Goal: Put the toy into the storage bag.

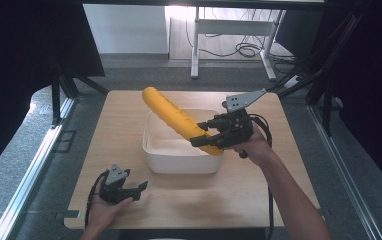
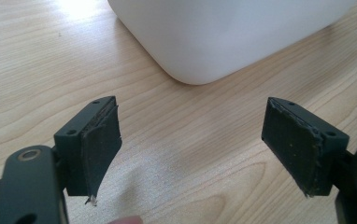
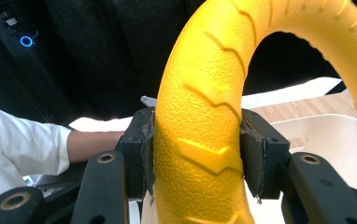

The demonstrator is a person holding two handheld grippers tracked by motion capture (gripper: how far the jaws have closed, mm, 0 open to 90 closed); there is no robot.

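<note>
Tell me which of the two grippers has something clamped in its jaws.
The right gripper: its jaws squeeze the yellow ring above the white tub. The left gripper is open, holding nothing.

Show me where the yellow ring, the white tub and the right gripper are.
yellow ring (image 1: 171, 112): high view, on its ribbed upper side.
white tub (image 1: 179, 162): high view, on its near wall.
right gripper (image 3: 197, 154): right gripper view, midway between its fingertips.
</note>
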